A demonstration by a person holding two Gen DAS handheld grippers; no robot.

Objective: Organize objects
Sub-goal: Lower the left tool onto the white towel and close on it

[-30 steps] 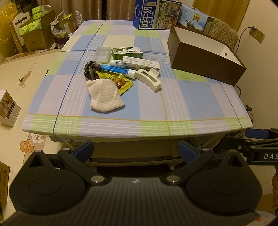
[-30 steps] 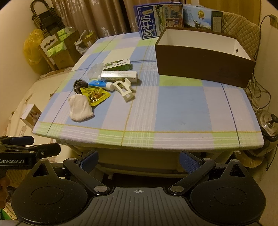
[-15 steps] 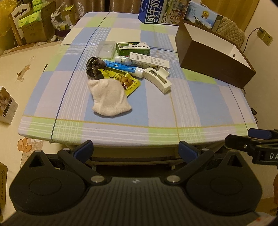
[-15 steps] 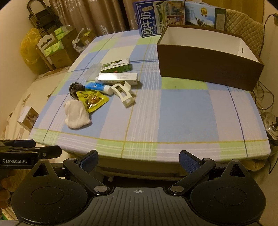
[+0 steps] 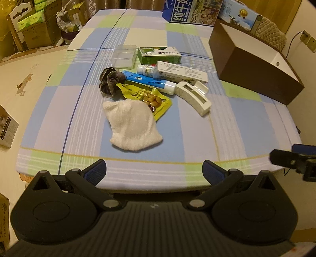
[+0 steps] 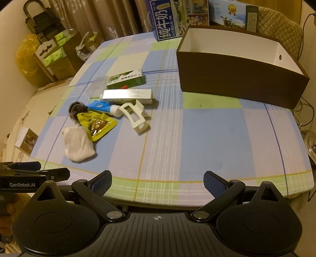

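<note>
A heap of small things lies on the checked tablecloth: a white knitted pouch (image 5: 132,126) (image 6: 78,143), a yellow snack packet (image 5: 152,98) (image 6: 96,123), a dark scrunchie (image 5: 110,81), a blue tube (image 5: 150,82), a white hair claw (image 5: 194,95) (image 6: 135,115), a long white carton (image 5: 181,71) (image 6: 128,94), a green carton (image 5: 159,55) and a clear case (image 5: 124,56). An empty brown box (image 6: 237,79) (image 5: 254,65) stands at the back right. My left gripper (image 5: 154,171) and right gripper (image 6: 157,180) both hover open over the table's near edge, holding nothing.
Two printed milk cartons (image 6: 177,17) stand behind the brown box, by a quilted chair back (image 6: 280,25). Cardboard boxes (image 5: 35,29) are stacked on the floor at the far left. A small box (image 5: 6,126) lies on the floor left of the table.
Both grippers have moved forward and up towards the table; the heap and the box look nearer. Nothing on the table has moved.
</note>
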